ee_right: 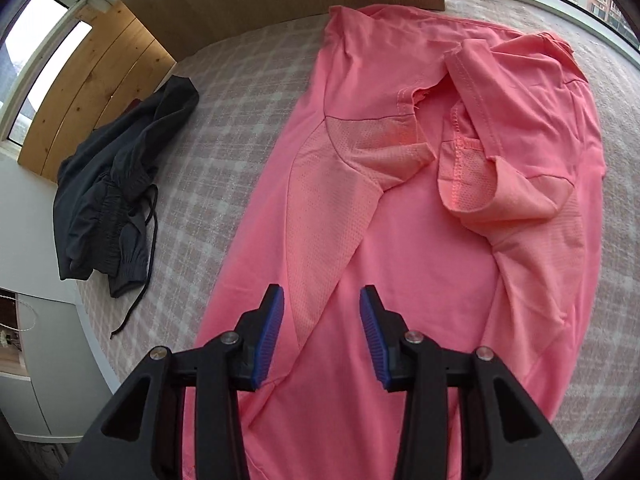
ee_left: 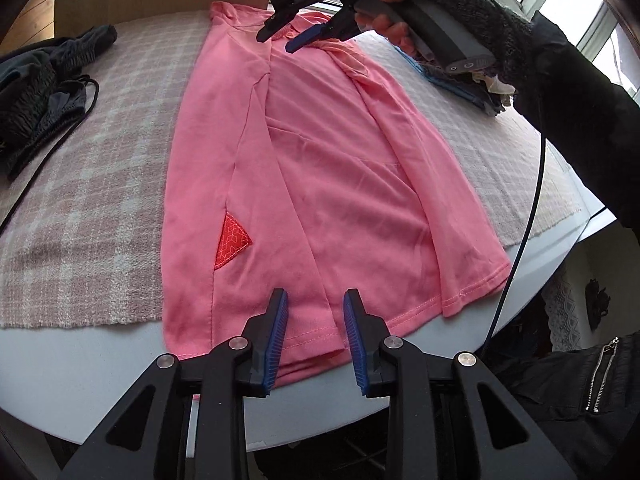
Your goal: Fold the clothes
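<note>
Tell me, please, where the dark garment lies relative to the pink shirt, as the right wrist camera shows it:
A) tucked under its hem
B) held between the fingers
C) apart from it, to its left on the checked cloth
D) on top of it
C: the dark garment lies bunched on the checked cloth, clear of the pink shirt.

A pink T-shirt lies flat along a pink-and-white checked cloth, both long sides folded inward over its middle so the edges meet in slanting creases. Its hem hangs slightly past the cloth's near edge onto the white counter. A small orange-red triangular patch shows near the hem. At the collar end, lighter mesh panels cross the shoulders, and one short sleeve lies curled back, showing its stitched inner seam.
</note>
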{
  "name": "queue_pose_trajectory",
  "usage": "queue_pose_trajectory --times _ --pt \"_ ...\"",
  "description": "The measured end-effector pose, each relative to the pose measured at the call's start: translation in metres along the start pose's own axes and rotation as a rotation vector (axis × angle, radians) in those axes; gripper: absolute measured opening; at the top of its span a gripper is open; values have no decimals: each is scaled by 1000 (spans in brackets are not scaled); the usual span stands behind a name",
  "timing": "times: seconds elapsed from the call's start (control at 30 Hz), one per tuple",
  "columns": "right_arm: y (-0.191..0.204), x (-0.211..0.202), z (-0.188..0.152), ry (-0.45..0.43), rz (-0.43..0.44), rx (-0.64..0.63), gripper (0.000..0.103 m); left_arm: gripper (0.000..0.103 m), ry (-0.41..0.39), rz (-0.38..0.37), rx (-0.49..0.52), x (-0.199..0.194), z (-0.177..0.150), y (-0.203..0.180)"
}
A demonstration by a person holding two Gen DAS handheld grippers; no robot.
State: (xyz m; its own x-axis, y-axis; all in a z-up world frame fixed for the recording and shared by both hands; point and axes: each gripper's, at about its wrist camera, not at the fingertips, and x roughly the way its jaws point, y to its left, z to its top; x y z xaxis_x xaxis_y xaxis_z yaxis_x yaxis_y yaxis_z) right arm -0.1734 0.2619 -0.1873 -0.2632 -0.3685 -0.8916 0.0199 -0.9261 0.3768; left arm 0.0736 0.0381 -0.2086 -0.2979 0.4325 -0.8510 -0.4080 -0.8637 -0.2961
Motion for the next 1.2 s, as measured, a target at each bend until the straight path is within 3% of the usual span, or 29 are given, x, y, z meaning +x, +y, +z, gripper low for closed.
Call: queue_pose_trajectory --times 0.27,0.43,0.63,0.67,0.77,0.83,1.0,1.07,1.13,1.17,1.2 --pt "1 13 15 38 -17 -14 39 21 -6 -7 -45 0 -3 4" --pt "2 16 20 40 -10 -16 39 3 1 -10 -78 -1 -4 14" --pt "10 21 21 46 -40 -63 37 0 17 -31 -90 -3 -5 18" --pt "10 21 21 49 -44 -65 36 0 20 -38 -93 -4 -6 17" --pt "11 21 21 55 -63 -81 24 26 23 -38 -73 -9 -6 7" --pt "12 23 21 63 -72 -89 16 28 32 -22 -38 -9 -6 -2" --pt "13 26 22 66 -87 -95 16 28 69 47 60 2 -5 -17" --pt "14 27 22 65 -97 -103 16 24 75 67 93 4 -5 -20" --pt "15 27 22 66 -101 -109 16 13 77 92 105 5 -4 -18" --pt "15 27 22 67 -101 -110 15 2 79 101 108 6 -4 -17" --pt "14 28 22 68 -97 -108 14 1 83 85 85 5 -2 -12"
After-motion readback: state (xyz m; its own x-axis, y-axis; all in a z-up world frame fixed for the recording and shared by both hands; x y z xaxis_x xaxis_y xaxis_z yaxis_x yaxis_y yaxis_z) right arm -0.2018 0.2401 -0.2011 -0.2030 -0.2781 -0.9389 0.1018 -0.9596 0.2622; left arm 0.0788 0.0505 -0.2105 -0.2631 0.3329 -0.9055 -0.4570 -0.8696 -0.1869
